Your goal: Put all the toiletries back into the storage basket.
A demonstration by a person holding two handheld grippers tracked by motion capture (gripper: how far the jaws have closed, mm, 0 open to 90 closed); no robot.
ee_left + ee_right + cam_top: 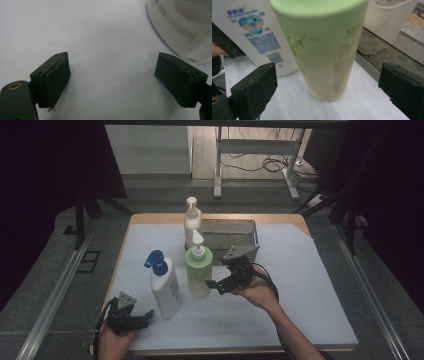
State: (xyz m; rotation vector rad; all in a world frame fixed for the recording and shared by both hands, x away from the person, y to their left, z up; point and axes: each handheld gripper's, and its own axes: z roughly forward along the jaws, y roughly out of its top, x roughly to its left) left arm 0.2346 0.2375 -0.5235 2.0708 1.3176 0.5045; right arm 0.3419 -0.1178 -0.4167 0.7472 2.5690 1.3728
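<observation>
Green bottle [322,50] label blurred, unreadable; right gripper [329,85] fingers apart around it; left gripper [112,80] fingers apart.

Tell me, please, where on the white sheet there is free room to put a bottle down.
The right half of the white sheet is bare, from the grey bin to the near edge. The far-left corner beside the cream pump bottle is also bare. It is crowded in the middle, where the green bottle, the blue-capped bottle and the right gripper stand close.

Ahead of my right gripper [216,282]: green bottle [198,270]; white bottle [165,287] beside it, grey box [230,238] behind; open sheet [300,285] rightward.
</observation>
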